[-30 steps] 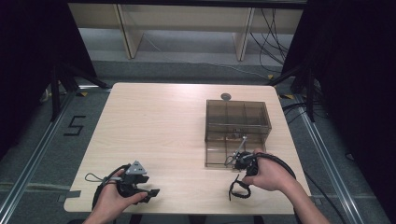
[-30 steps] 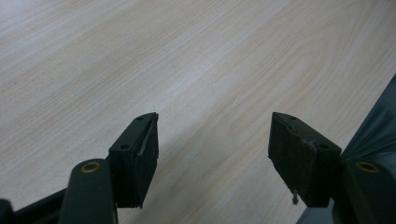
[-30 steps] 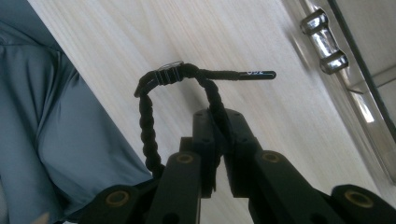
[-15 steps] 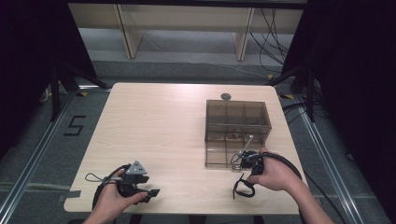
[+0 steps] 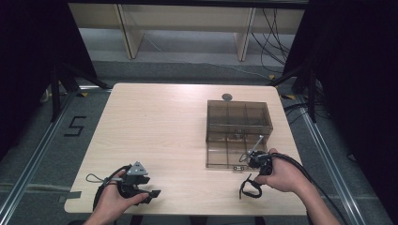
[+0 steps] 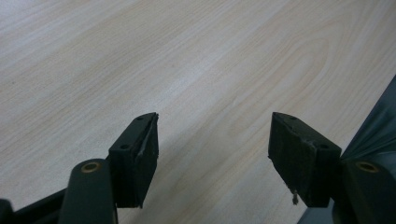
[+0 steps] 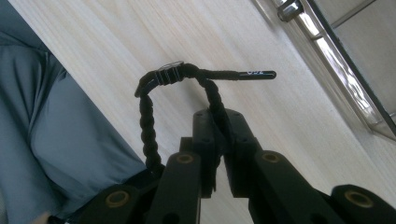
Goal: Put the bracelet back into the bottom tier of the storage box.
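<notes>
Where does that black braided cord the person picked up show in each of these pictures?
High view: the black braided cord hangs looped below the right gripper, near the table's front right, just before the clear compartment box.
Left gripper view: not in this picture; open jaws over bare table.
Right gripper view: the cord loops up at centre from the shut jaws.
Shared landmark: the light wood table, seen in every view.
</notes>
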Demonstrator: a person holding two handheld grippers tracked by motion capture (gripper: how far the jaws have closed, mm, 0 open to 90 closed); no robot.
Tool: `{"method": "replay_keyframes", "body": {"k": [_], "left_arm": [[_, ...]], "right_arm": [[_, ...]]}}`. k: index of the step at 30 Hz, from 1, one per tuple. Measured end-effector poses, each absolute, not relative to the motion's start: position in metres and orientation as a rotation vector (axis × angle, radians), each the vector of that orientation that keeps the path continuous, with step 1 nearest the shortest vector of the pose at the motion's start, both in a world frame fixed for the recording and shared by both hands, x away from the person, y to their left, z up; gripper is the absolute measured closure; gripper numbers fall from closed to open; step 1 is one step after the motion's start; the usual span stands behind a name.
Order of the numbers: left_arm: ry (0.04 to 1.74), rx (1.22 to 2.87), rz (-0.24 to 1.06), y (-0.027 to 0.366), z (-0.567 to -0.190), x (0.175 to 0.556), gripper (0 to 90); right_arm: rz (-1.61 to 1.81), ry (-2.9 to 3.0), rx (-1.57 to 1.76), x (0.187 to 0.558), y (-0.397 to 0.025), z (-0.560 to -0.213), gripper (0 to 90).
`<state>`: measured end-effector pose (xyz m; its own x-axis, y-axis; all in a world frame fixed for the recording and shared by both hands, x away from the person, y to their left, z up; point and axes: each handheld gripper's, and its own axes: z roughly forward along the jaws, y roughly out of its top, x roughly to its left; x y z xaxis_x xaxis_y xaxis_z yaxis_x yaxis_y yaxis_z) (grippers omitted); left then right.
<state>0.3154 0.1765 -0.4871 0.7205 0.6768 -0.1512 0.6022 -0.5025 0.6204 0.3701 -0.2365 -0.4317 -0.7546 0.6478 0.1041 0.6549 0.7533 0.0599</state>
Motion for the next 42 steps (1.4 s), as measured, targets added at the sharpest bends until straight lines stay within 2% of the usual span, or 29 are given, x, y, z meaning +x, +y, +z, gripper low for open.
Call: {"method": "replay_keyframes", "body": {"k": [28,42], "left_arm": [[0.967,2.257,0.144,0.177,-0.487,0.315,33.4],[0.971,2.256,0.143,0.176,-0.487,0.315,33.4]], "right_arm": [[-0.141,-2.832,-1.165,0.37,-0.267,-0.435,84.6],[-0.157,-2.754,-1.341,0.369,-0.275,-0.432,84.6]]}}
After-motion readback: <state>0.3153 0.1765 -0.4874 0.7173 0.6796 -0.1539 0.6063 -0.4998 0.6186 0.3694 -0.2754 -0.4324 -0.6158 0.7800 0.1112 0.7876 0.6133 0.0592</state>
